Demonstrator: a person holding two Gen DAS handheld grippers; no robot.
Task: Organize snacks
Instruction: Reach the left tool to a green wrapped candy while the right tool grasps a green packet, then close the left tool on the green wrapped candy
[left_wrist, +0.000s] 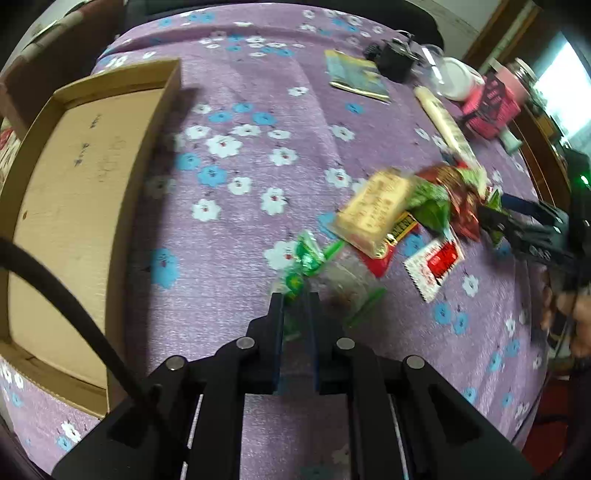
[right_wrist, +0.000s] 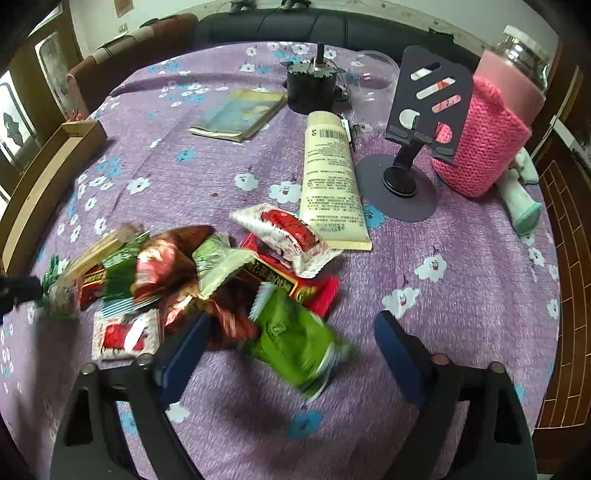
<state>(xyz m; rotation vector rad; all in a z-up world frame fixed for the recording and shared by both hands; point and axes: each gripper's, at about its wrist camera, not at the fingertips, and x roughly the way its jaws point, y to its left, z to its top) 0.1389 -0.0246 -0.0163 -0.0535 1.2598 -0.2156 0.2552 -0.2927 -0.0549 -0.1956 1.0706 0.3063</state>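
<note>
Left gripper seemingly pinches a green-wrapped snack.

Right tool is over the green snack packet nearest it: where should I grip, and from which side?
Grip the green packet across its puffy middle, coming from above. It lies flat and apart from the pile, already between the right tool's open jaws.

glossy snack wrappers; matt cardboard box

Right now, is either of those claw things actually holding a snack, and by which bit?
Yes. The left gripper pinches the clear green-edged snack packet by its near edge. The right gripper holds nothing, jaws wide around the green packet.
</note>
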